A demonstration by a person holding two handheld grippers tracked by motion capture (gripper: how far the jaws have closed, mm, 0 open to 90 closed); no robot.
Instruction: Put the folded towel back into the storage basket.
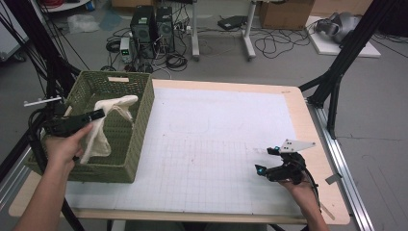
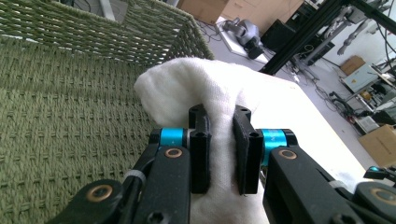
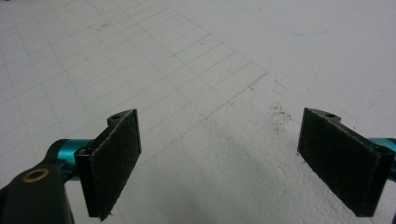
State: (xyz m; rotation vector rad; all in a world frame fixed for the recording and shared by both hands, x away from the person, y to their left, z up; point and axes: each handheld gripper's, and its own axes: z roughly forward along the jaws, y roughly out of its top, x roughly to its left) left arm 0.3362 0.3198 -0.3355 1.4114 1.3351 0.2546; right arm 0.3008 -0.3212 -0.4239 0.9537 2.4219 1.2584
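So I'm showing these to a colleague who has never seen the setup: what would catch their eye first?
Probably the white cloth, pinched in the left hand-held gripper and draped over the near-left part of the green woven basket at the table's left edge. Next, the right hand-held gripper, jaws wide apart and holding nothing, low over the white gridded mat near the front right corner.
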